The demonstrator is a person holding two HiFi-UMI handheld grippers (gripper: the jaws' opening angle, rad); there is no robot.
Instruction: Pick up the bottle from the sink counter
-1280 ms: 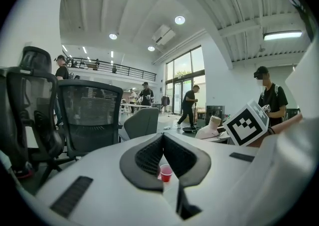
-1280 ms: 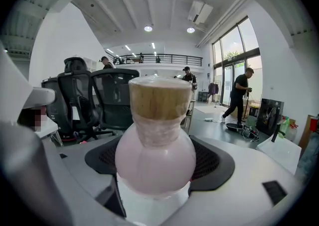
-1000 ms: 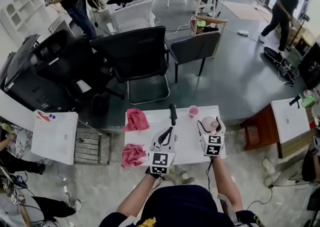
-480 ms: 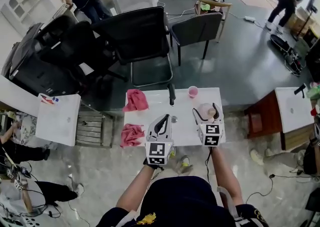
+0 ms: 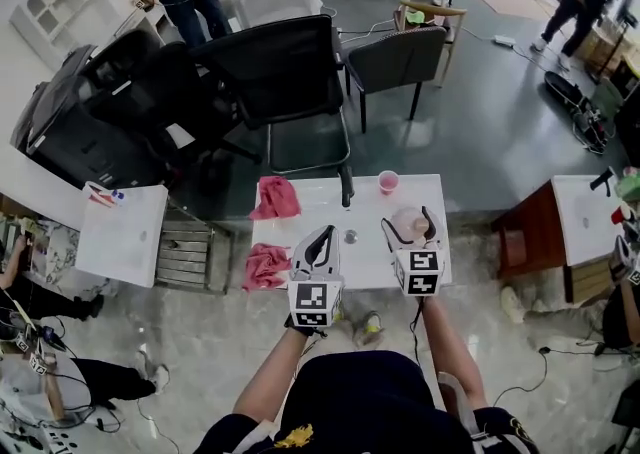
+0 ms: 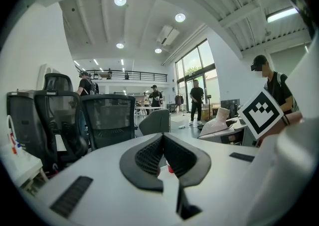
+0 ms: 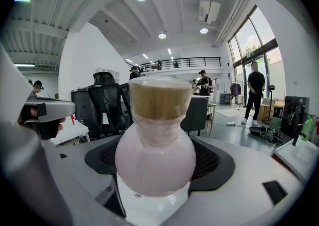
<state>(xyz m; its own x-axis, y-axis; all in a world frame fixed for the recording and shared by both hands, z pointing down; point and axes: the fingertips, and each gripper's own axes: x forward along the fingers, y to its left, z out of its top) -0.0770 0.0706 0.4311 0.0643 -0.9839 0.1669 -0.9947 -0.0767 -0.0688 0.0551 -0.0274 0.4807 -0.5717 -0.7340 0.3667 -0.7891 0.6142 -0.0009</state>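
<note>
Comparing with a second ago, little has shifted: the right gripper still sits round the pink bottle, standing on the counter just right of the black tap, so the grasp looks made and the lift not begun. Its jaws are spread by the round body, pads against both sides; the left gripper has its jaws pressed together, empty.
</note>
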